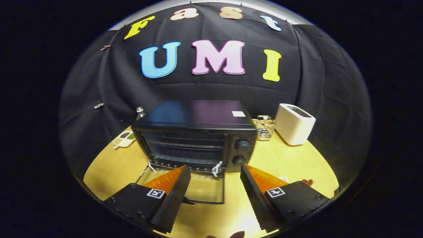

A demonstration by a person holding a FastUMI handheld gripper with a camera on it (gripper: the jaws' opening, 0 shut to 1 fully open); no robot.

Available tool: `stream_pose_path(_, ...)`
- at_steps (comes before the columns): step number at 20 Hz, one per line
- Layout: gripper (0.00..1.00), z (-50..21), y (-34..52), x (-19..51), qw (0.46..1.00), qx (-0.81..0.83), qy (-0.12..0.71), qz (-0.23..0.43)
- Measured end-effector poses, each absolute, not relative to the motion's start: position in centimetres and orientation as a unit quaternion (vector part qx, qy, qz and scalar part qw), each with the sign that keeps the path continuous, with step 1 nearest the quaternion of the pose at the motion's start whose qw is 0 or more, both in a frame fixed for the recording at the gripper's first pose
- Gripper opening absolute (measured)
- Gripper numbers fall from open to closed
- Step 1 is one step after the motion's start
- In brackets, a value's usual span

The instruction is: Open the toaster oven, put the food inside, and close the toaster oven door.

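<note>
Going from the left, we see a small divided dish (124,138) near the desk (109,172) edge, with a bottle (140,112) standing behind it against the booth wall. In the middle sits the toaster oven (195,135), its glass door (195,185) already swung down flat onto the desk toward us, so the cavity with its wire rack is exposed. Our tongs (214,173) hang just in front of that lowered door, fingers spread wide apart and grasping nothing; the door lies between and just ahead of them. Right of the oven we find a wire basket (264,129) and a white toaster (294,127), and near the right finger a small dark reddish item (307,182) lies on the desk, half hidden; it may be the food, though we cannot tell. We judge the opening step done and the loading step at hand. Next we would need to swing toward the food, close on it gently, and carry it over the door onto the rack without knocking the hinges.
</note>
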State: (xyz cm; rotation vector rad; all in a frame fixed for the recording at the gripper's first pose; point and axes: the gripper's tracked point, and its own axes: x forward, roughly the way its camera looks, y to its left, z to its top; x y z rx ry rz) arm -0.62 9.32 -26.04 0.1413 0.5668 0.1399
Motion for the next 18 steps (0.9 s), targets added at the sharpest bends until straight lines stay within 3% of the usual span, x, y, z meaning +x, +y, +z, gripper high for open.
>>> stream_pose_path(9,0.95,-25.6,-8.2,0.1,0.960,0.073,0.271,-0.011)
stream_pose_path(14,0.97,-29.0,-11.7,0.1,0.941,0.100,0.320,0.033)
stream_pose_path(18,0.98,-34.2,-11.7,-1.0,0.895,0.162,0.406,0.088)
